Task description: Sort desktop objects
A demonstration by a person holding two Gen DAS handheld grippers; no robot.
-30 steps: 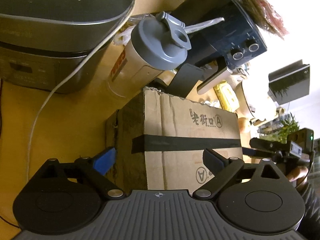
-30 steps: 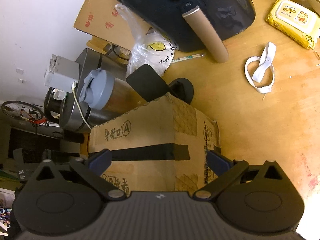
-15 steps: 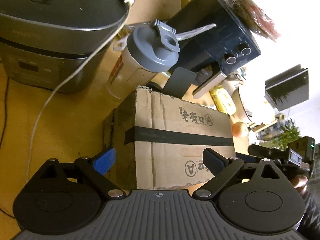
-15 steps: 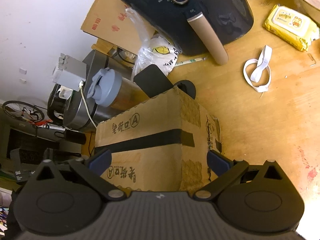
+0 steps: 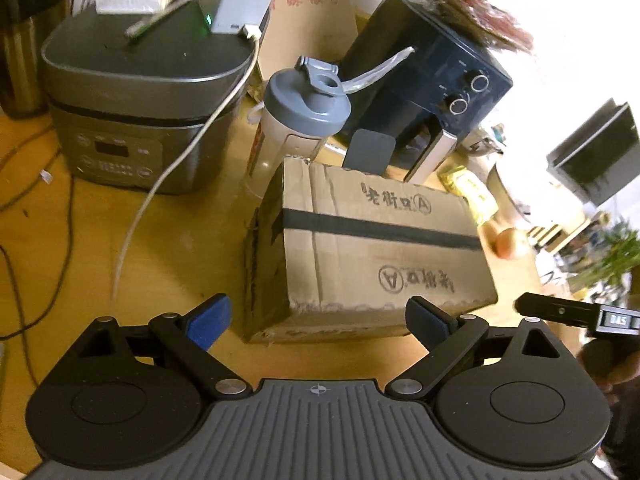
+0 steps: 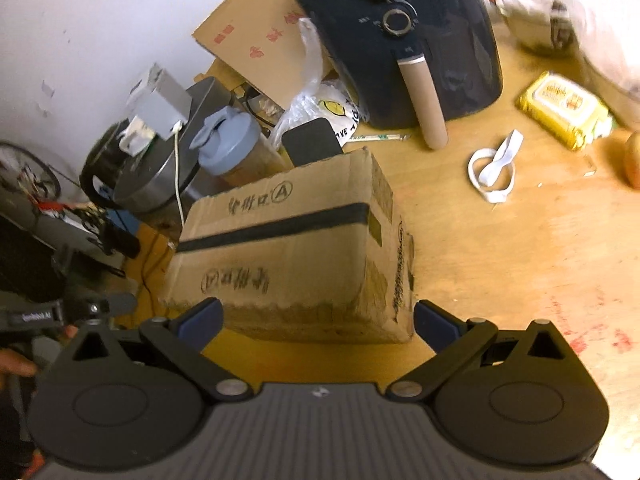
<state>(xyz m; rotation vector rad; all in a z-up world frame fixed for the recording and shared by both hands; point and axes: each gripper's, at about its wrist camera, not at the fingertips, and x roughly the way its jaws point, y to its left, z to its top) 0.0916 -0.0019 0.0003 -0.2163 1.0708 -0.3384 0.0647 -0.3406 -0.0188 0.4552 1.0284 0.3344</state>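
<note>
Left wrist view: left gripper [image 5: 316, 316] with fingers spread wide, grasping nothing, just short of a taped cardboard box [image 5: 380, 248] sitting on the wooden tabletop [image 5: 168, 248]. Behind the box, crowded close: a shaker bottle [image 5: 294, 120] with a grey lid, a grey rice cooker [image 5: 136, 108], a dark blue air fryer [image 5: 432, 88]. White cable [image 5: 176, 164] trailing from the cooker's top down onto the tabletop.

Right wrist view: right gripper [image 6: 318, 320] likewise spread and empty, poised at the box's near edge, not touching. Scattered well apart to the right: a white band [image 6: 494, 168], a yellow wipes pack [image 6: 564, 110], a cardboard tube [image 6: 424, 104] leaning against the fryer.

Judged from this: sorting barely begun, or none of it visible. Box ungrasped, small items loose, nothing grouped.
</note>
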